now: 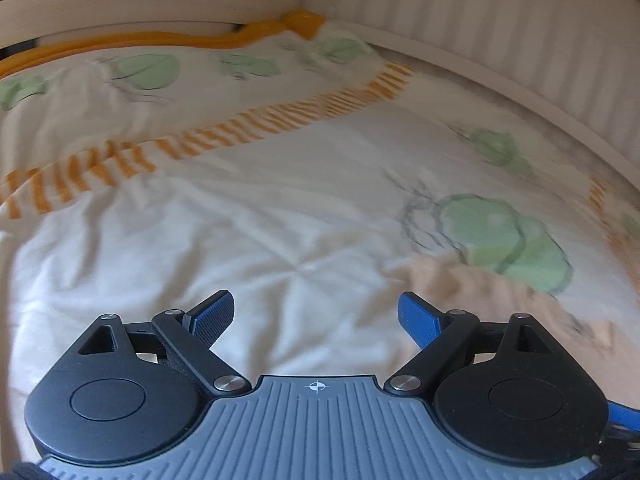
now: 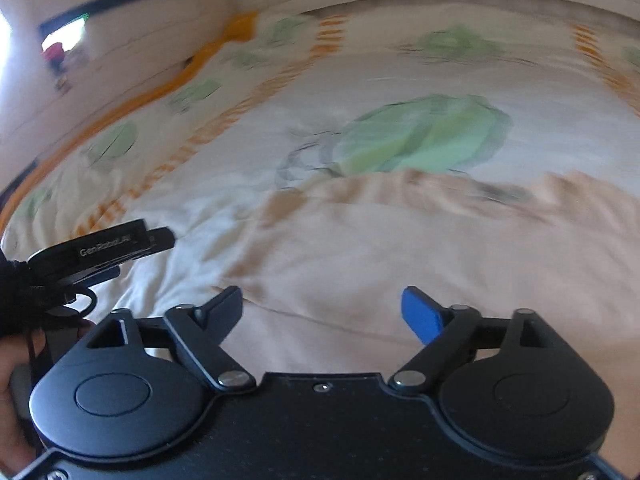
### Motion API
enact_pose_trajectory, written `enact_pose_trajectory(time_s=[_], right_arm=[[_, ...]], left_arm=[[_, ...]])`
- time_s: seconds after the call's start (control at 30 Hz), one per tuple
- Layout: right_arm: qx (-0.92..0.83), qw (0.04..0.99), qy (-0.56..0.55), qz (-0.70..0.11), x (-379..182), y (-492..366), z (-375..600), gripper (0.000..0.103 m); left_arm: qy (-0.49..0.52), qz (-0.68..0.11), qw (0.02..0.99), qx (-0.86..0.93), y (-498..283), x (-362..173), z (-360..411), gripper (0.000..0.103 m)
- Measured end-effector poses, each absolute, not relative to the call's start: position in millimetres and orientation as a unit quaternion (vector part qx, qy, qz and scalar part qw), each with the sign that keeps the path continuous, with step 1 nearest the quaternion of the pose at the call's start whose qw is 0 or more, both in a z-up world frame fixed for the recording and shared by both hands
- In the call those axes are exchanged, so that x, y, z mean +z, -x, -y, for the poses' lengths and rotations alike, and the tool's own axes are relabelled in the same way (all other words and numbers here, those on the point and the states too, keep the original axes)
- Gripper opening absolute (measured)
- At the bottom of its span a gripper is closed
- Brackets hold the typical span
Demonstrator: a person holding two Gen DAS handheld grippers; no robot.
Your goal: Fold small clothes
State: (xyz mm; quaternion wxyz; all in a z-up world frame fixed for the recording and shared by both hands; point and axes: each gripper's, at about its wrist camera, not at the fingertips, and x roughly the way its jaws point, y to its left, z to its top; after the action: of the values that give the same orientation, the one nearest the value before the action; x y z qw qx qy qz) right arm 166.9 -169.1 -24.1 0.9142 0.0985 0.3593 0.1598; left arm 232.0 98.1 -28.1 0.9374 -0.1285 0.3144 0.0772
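A pale peach garment [image 2: 400,248] lies spread on the bed, filling the middle and right of the right wrist view. Its edge also shows at the lower right of the left wrist view [image 1: 500,308]. My right gripper [image 2: 322,312] is open and empty, hovering just above the garment's near part. My left gripper [image 1: 316,316] is open and empty over the white bedspread, to the left of the garment. The left gripper also shows at the left edge of the right wrist view [image 2: 112,248]. Both views are blurred by motion.
The bedspread [image 1: 240,220] is white with green leaf prints and orange striped bands. A white ribbed headboard or wall [image 1: 500,32] runs along the far right side. An orange border [image 1: 160,40] lines the far edge.
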Motion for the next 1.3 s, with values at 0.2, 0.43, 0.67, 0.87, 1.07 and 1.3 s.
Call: enact_pose_trajectory(time_s=[0.2, 0.43, 0.67, 0.87, 1.07, 1.3], right_arm=[[0.071, 0.921, -0.131, -0.361, -21, -116, 257, 0.099], [-0.042, 0.909, -0.215, -0.354, -27, -81, 364, 0.099], [-0.144, 0.892, -0.267, -0.334, -27, -65, 459, 0.099], [-0.210, 0.882, -0.284, -0.311, -26, -71, 522, 0.099], [-0.259, 0.865, -0.306, -0.302, -41, -85, 570, 0.100], [-0.318, 0.838, -0.347, -0.276, -70, -82, 603, 0.102]], left_arm=[[0.057, -0.335, 0.941, -0.007, -225, -17, -48, 0.090], [-0.007, -0.362, 0.928, -0.092, -220, -25, 19, 0.090], [-0.027, -0.377, 0.918, -0.121, -243, -55, 66, 0.090], [-0.018, -0.362, 0.928, -0.083, -248, -85, 75, 0.093], [-0.022, -0.340, 0.937, -0.078, -241, -92, 74, 0.099], [-0.043, -0.334, 0.940, -0.063, -241, -95, 81, 0.103]])
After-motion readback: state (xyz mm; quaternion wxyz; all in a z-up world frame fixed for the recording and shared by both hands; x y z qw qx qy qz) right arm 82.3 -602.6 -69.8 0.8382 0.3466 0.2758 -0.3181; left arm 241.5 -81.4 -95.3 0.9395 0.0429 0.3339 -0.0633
